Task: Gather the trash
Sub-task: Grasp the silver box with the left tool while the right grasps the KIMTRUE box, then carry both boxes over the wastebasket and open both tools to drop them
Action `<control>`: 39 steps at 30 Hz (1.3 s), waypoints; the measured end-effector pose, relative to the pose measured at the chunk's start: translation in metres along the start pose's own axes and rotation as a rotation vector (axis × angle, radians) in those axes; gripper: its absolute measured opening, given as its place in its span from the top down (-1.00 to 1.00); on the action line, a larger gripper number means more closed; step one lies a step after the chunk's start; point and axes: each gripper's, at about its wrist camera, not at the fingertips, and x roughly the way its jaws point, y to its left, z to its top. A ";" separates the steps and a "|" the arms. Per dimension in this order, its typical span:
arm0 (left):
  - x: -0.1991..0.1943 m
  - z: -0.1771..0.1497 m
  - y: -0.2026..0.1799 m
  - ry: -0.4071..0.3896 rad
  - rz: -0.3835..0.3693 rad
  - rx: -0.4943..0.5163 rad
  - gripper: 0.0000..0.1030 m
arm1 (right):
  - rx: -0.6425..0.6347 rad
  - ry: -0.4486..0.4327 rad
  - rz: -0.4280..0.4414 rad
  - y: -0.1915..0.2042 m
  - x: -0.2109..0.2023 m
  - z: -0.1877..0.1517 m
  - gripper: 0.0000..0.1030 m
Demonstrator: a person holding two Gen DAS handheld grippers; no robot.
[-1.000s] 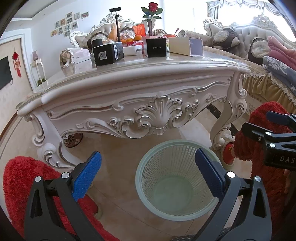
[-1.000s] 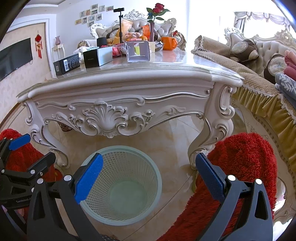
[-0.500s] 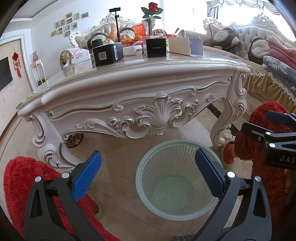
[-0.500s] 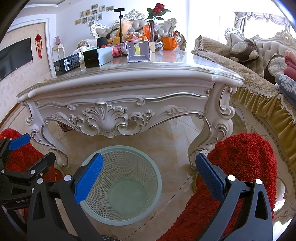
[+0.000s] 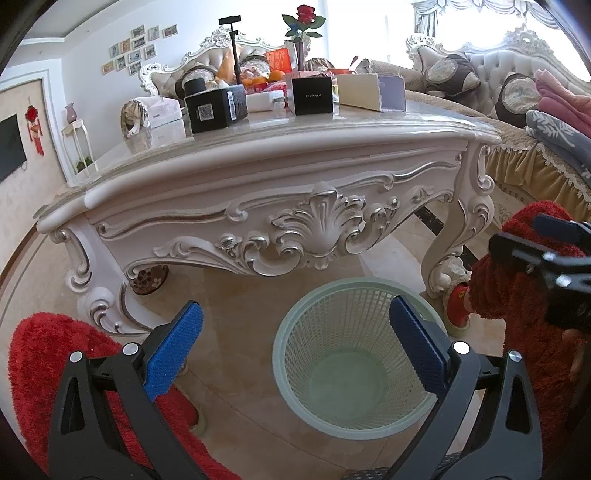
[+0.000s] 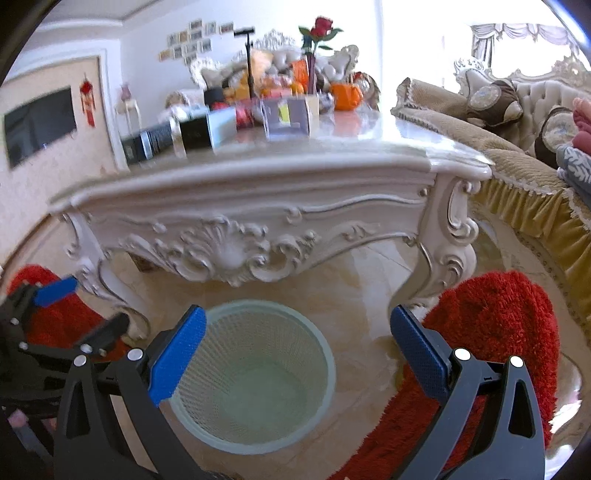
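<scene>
A pale green mesh waste basket (image 5: 354, 354) stands empty on the tiled floor in front of the carved white table (image 5: 258, 177); it also shows in the right wrist view (image 6: 255, 380). My left gripper (image 5: 295, 347) is open and empty above the floor by the basket. My right gripper (image 6: 295, 350) is open and empty over the basket's right side. On the tabletop stand black boxes (image 5: 216, 109), a cream box (image 5: 369, 90) and other small items. The right wrist view is blurred.
Red shaggy rugs lie at the left (image 5: 44, 362) and at the right (image 6: 495, 332) of the basket. A sofa with a fringed cover (image 6: 535, 192) runs along the right. A vase with a rose (image 5: 304, 22) stands on the table.
The right gripper has shifted, so the basket now sits more toward the middle of its view, which is blurred by motion. The left gripper has not moved.
</scene>
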 end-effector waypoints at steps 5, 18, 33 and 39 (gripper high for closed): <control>-0.005 0.017 0.020 -0.039 -0.046 -0.066 -0.90 | 0.058 -0.051 0.042 -0.012 -0.005 0.019 -0.86; 0.035 0.157 0.084 -0.174 0.110 0.012 -0.90 | -0.050 -0.131 0.010 0.003 0.066 0.156 -0.86; 0.104 0.176 0.091 0.010 0.068 0.050 -0.25 | -0.183 0.032 0.058 0.014 0.139 0.185 -0.26; 0.112 0.181 0.095 0.042 0.031 -0.026 0.20 | -0.132 0.094 0.129 0.007 0.141 0.188 0.11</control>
